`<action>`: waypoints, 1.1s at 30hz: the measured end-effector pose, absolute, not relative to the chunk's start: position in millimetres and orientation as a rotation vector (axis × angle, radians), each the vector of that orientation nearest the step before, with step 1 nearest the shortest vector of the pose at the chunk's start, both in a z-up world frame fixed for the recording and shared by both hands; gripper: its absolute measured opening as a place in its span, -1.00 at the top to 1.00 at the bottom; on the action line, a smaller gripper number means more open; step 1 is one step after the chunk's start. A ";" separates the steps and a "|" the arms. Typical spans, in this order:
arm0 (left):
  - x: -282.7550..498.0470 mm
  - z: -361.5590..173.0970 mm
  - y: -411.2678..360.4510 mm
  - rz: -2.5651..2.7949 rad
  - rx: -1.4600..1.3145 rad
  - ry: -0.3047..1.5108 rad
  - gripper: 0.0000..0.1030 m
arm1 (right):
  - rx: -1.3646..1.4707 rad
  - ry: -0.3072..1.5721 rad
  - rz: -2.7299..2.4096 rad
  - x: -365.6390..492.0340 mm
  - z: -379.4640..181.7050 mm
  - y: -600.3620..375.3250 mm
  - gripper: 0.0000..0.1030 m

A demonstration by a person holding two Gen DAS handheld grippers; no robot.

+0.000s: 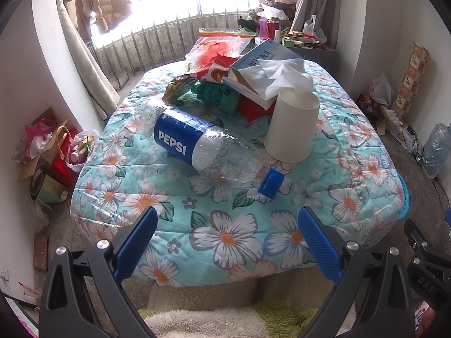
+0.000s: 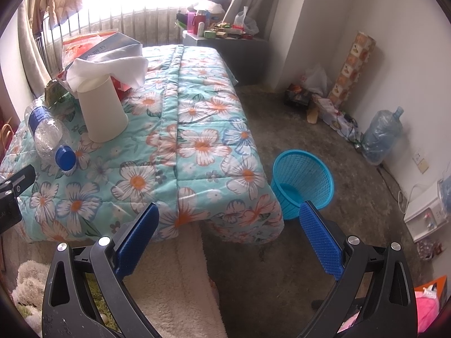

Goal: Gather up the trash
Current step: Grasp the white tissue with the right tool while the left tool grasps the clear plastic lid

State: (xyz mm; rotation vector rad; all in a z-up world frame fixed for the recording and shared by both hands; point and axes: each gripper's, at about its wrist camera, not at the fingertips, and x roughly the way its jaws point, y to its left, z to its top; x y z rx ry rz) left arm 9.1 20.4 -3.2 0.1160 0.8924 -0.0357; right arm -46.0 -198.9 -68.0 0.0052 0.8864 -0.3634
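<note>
Right now both tools hang empty at the near edge of a low table draped in a turquoise quilt printed with white and orange flowers [image 1: 225, 242]. The left gripper [image 1: 227, 242] has its blue ribbed pads spread wide apart, holding nothing, with the quilt's near edge between them. The right gripper [image 2: 228, 239] is likewise spread wide and empty, over the table's near right corner.

On the quilt lies a crushed clear plastic Pepsi bottle with a blue label and blue cap [image 1: 197, 146], on its side, cap pointing near and right. Just right of it stands an upside-down white paper cup [image 1: 293, 126], touching or nearly touching the bottle. Behind the cup, farther off, is a heap: a crumpled white tissue [image 1: 279, 76] draped over a pale blue cardboard box [image 1: 270, 53], with green and red wrappers [image 1: 217, 93] and a clear plastic zip bag [image 1: 220, 45] beyond.

On the grey floor, just beside the table's near right corner, stands a blue plastic mesh wastebasket [image 2: 303, 181], upright and seemingly empty.
</note>
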 end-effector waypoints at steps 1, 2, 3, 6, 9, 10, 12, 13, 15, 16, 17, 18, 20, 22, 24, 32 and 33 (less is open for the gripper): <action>10.8 -4.4 21.7 -0.035 0.114 0.894 -0.90 | 0.003 0.890 -0.362 -45.1 -68.2 -198.1 -0.85; 12.3 -5.5 23.4 -0.033 0.112 0.897 -0.90 | 0.001 0.894 -0.361 -43.5 -68.4 -197.3 -0.85; 14.0 -6.6 25.2 -0.032 0.110 0.901 -0.90 | 0.000 0.898 -0.360 -42.0 -68.6 -196.7 -0.85; 17.6 -8.6 30.4 -0.032 0.104 0.903 -0.90 | 0.001 0.908 -0.356 -35.8 -69.7 -194.7 -0.85; 22.1 -7.1 35.1 -0.032 0.108 0.883 -0.90 | 0.006 0.898 -0.341 -29.1 -68.7 -191.9 -0.85; 24.7 -6.1 38.3 -0.032 0.110 0.876 -0.90 | 0.008 0.888 -0.337 -26.4 -68.0 -190.4 -0.85; 31.2 -2.7 43.9 -0.029 0.107 0.864 -0.90 | 0.015 0.871 -0.328 -19.3 -66.4 -188.5 -0.85; 35.6 -0.6 49.2 -0.021 0.101 0.855 -0.90 | 0.019 0.861 -0.321 -15.5 -65.3 -188.1 -0.85; 44.3 3.7 56.9 -0.014 0.091 0.842 -0.90 | 0.029 0.838 -0.306 -7.0 -61.8 -187.7 -0.85; 50.1 6.6 62.2 -0.013 0.091 0.832 -0.90 | 0.036 0.818 -0.297 -3.4 -58.9 -187.7 -0.85; 55.0 9.1 65.7 -0.012 0.095 0.826 -0.90 | 0.042 0.795 -0.288 0.0 -55.8 -187.7 -0.85; 61.5 12.0 70.6 -0.013 0.096 0.818 -0.90 | 0.045 0.774 -0.279 4.2 -53.0 -187.3 -0.85; 74.3 17.5 80.1 -0.025 0.086 0.800 -0.90 | 0.056 0.733 -0.255 11.9 -47.1 -187.9 -0.85; 86.0 23.3 89.3 -0.045 0.068 0.770 -0.90 | 0.081 0.692 -0.228 19.4 -42.3 -189.2 -0.85; 100.1 28.7 99.4 -0.086 0.043 0.741 -0.90 | 0.116 0.655 -0.206 26.9 -37.9 -192.7 -0.85; 164.1 53.8 139.2 -0.293 -0.166 0.681 -0.90 | 0.233 0.575 -0.174 54.6 -23.7 -219.3 -0.85; 175.4 59.3 145.0 -0.301 -0.199 0.677 -0.90 | 0.256 0.572 -0.166 58.9 -21.7 -224.9 -0.85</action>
